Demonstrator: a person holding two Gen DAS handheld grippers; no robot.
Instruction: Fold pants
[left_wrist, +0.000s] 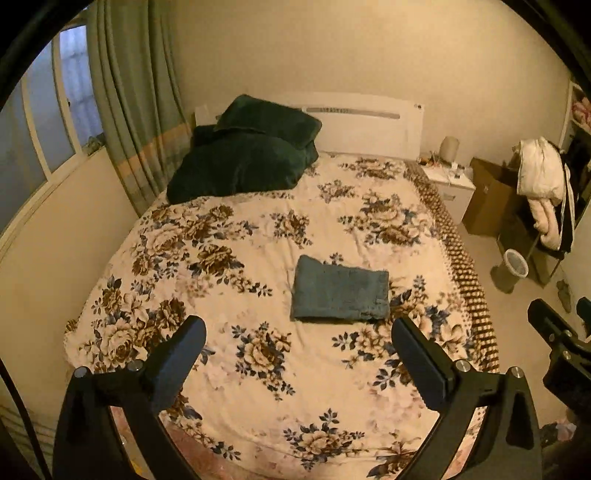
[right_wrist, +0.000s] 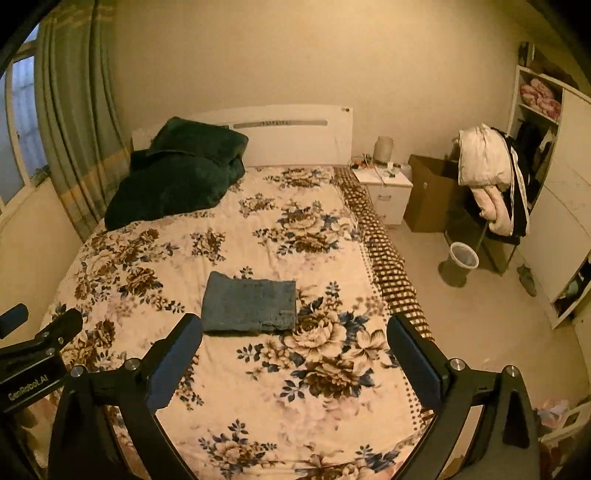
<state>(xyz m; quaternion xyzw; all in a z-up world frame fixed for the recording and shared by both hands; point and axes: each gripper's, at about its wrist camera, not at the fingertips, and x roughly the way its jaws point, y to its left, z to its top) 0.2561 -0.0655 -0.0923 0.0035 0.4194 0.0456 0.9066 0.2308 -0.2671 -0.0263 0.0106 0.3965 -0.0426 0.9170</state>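
Observation:
The blue-grey pants (left_wrist: 340, 290) lie folded into a neat rectangle on the floral bedspread (left_wrist: 258, 369), near the middle of the bed. They also show in the right wrist view (right_wrist: 250, 304). My left gripper (left_wrist: 298, 328) is open and empty, held above the near part of the bed, short of the pants. My right gripper (right_wrist: 294, 325) is open and empty too, held to the right of the pants and apart from them. The right gripper also shows at the right edge of the left wrist view (left_wrist: 557, 332).
A dark green blanket (left_wrist: 243, 155) is heaped at the head of the bed by the white headboard (left_wrist: 369, 125). A white nightstand (right_wrist: 384, 188), a cardboard box (right_wrist: 430, 195), a chair with clothes (right_wrist: 487, 184) and a bin (right_wrist: 461, 258) stand right of the bed. Curtains (left_wrist: 133, 110) hang at the left.

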